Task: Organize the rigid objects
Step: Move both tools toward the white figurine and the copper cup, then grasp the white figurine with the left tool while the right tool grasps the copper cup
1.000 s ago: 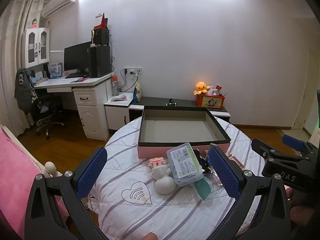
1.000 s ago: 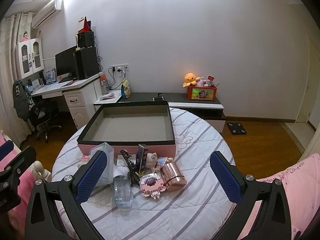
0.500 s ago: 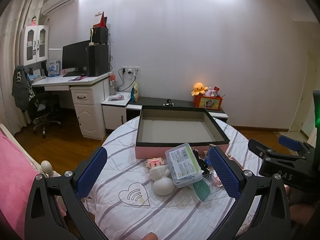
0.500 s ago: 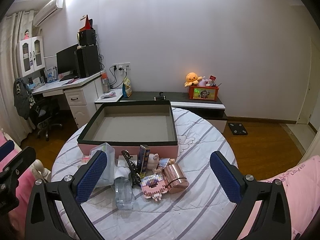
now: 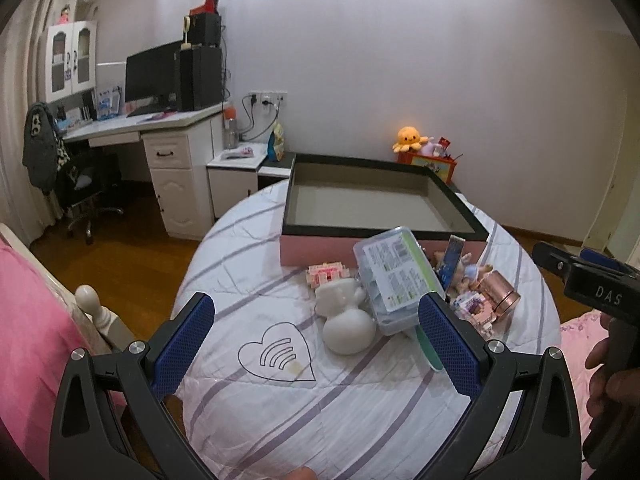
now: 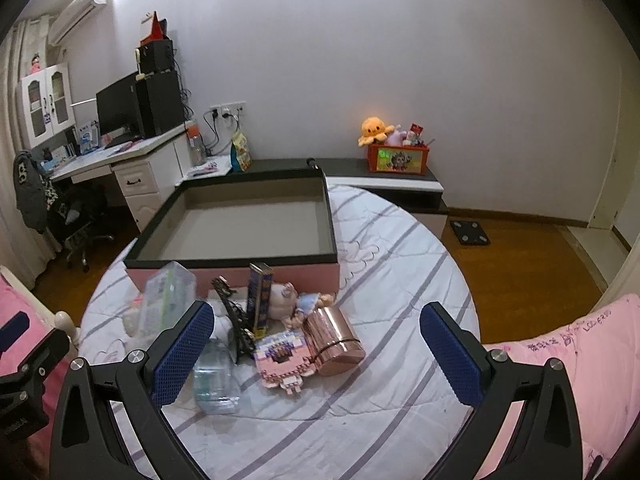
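An empty pink box with a black rim (image 5: 456,196) (image 6: 240,256) stands at the far side of the round table (image 5: 248,412) (image 6: 400,280). In front of it lies a heap: a clear plastic case with a green label (image 5: 394,276) (image 6: 166,296), a white gourd-shaped figure (image 5: 346,320), a pink block model (image 5: 326,274), a rose-gold cylinder (image 5: 500,294) (image 6: 334,340), a pink and purple block model (image 6: 284,358), a small doll (image 6: 296,306) and a dark tower model (image 6: 236,326). My left gripper (image 5: 316,344) and right gripper (image 6: 316,350) both hover open above the near table edge, holding nothing.
A clear bottle (image 6: 216,376) lies at the heap's near left. Pink bedding (image 5: 28,320) (image 6: 560,360) flanks the table on both sides. A white desk with a monitor (image 5: 152,72) and an office chair (image 5: 80,184) stand at the left, a low cabinet with a toy box (image 6: 396,158) behind.
Both grippers have drifted forward and tilted down a little, so the table and heap sit larger and lower in view. Nothing was grasped and no object moved.
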